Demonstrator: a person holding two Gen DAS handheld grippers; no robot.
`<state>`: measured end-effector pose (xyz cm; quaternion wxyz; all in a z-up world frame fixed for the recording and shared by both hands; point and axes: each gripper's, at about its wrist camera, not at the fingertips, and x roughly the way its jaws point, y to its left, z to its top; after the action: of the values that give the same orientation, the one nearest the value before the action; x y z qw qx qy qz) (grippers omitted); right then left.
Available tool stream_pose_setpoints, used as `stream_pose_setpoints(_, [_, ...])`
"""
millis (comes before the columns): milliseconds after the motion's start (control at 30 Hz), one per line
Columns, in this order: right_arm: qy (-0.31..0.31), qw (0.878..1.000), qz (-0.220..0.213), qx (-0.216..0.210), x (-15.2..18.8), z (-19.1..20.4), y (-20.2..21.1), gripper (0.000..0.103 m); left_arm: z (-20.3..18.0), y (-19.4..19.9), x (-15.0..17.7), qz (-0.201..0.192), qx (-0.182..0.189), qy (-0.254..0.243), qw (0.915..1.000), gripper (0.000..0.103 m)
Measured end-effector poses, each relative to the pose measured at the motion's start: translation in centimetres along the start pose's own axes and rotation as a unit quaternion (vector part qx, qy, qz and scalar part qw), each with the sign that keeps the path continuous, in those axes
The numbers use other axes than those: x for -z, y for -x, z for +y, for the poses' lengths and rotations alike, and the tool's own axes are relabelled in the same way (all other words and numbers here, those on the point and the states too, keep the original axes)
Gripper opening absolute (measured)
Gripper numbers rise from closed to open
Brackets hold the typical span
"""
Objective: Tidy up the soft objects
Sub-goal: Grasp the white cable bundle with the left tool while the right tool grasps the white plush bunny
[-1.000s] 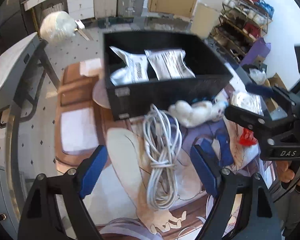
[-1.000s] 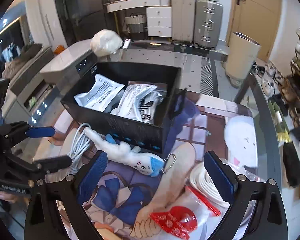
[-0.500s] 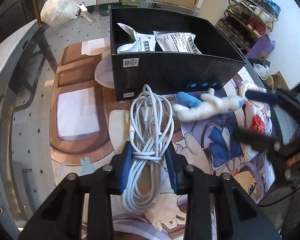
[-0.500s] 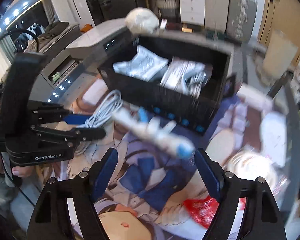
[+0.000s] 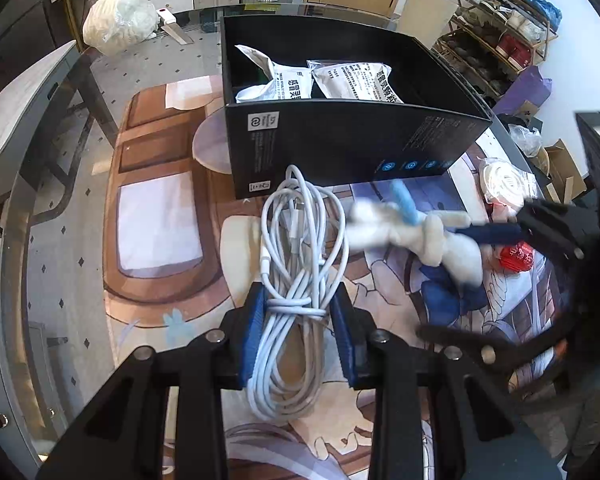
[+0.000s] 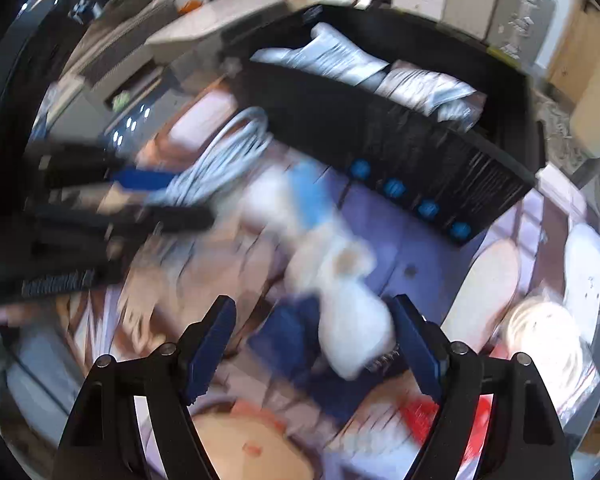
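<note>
Glass table (image 5: 60, 208) with printed mat; black box (image 5: 340, 148) upper centre. My left gripper (image 5: 298, 336) is clamped on the white cable bundle (image 5: 300, 248) at lower centre. My right gripper (image 6: 314, 344) is closing around the white plush toy (image 6: 340, 300), one pad beside it, contact blurred.

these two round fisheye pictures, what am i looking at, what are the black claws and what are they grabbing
Each picture comes from a camera on a hand-held gripper that a person carries, one per hand; no robot. In the left view, the left hand-held gripper has its blue pads clamped on a bundled white cable. In the blurred right view, the right hand-held gripper is closing around a white and blue plush toy, not yet squeezing it. Both lie on a picture-printed mat before a black box holding silver pouches.
</note>
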<state>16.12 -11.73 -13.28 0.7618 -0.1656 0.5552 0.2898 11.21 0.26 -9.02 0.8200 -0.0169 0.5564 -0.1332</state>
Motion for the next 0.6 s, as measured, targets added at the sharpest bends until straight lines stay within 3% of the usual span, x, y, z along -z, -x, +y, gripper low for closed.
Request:
stream_pose_setpoints(33, [0.005,1.000,0.002,-0.001,0.2,0.3,0.3,0.062,-0.1,0.0,0.0,-0.001,-0.002,-0.001,1.0000,0.032])
stream_pose_setpoints(67, [0.005,1.000,-0.001,0.005,0.2,0.4,0.6,0.034,-0.1,0.0,0.0,-0.001,-0.004,-0.002,1.0000,0.032])
stream_pose_setpoints(233, [-0.019,1.000,-0.006,-0.013,0.3,-0.4,0.7,0.033,-0.7,-0.2,0.0,-0.003,-0.016,-0.011,0.9998,0.032])
stream_pose_setpoints(433, [-0.024,1.000,-0.014,0.003,0.4,0.2,0.3,0.034,-1.3,-0.2,0.0,-0.002,-0.016,-0.024,0.9996,0.029])
stream_pose_setpoints(533, [-0.026,0.999,-0.026,0.012,0.1,0.5,0.1,0.044,-1.4,-0.2,0.0,-0.001,-0.013,-0.027,0.9995,0.030])
stream_pose_setpoints(600, [-0.025,0.999,-0.031,0.027,-0.2,0.5,-0.2,0.056,-1.3,-0.1,-0.1,-0.003,-0.008,-0.025,0.9997,0.038])
